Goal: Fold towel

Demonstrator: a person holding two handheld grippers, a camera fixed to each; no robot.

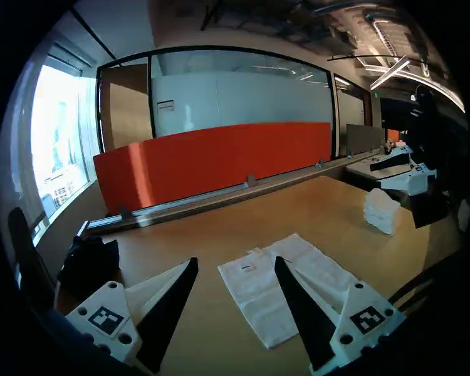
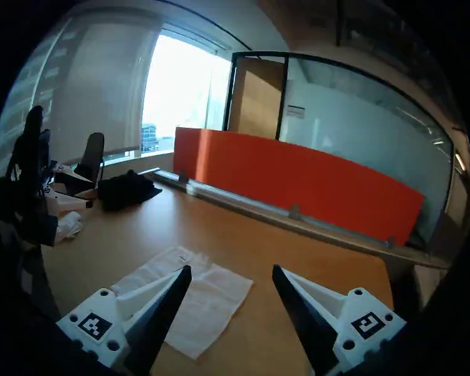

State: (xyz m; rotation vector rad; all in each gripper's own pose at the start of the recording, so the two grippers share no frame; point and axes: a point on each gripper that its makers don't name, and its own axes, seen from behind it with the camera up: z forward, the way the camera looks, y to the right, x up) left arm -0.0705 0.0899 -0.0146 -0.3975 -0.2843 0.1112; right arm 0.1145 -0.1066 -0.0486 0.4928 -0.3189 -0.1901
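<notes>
Wooden table (image 1: 297,207), one flat towel (image 1: 254,294), one stack (image 1: 381,211)

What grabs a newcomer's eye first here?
The bright orange divider panel running across the back of the wooden desk. Next, the white towel lying flat on it, ahead of the open left tool and right tool. A stack of folded towels sits far right in the left gripper view.

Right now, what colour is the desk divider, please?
The divider is orange-red, clearest in the left gripper view.
</notes>
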